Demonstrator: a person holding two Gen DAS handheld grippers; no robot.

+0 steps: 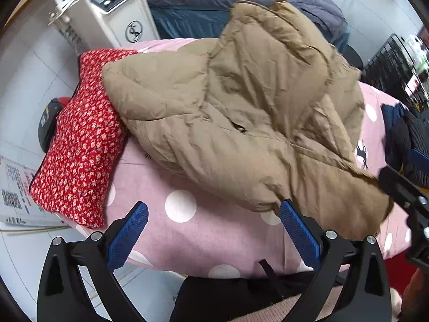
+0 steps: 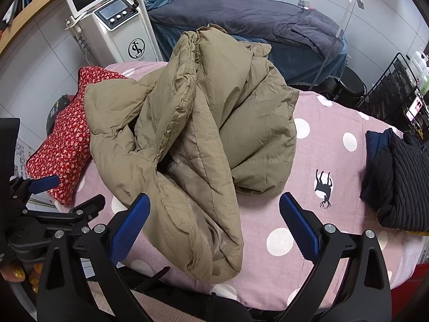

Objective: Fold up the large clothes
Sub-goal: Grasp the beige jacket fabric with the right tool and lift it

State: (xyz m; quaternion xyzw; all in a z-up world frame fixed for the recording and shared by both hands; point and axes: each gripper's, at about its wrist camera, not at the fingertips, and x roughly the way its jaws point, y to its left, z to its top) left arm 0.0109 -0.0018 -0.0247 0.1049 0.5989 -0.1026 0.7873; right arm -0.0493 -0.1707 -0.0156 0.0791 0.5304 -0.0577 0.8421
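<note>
Tan quilted fabric fills the middle of both wrist views: a puffer coat lies crumpled and bunched on a pink polka-dot bedspread, one sleeve or front panel trailing toward the near edge of the bed. Its far side rests against a red floral cushion at the left. A stack of dark folded knitwear sits well apart at the right edge of the bed.

Both tongs stand wide and carry nothing. The left gripper hovers over the bedspread just short of the coat's near hem, its right-hand blue pad close beside the fabric. The right gripper straddles the trailing panel, with the cloth lying between its spread pads but not pinched.

By the look of it, folding has not begun in earnest: the coat is a heap, with no flat panel or clean crease. The step in hand appears to be reaching for a first hold. The next move likely calls for closing on the hem or a sleeve end and drawing the coat out flat; the puffy, slippery shell may spring back.

No container shows on the bed. A white machine with a screen stands behind it, holding nothing that can be made out.
</note>
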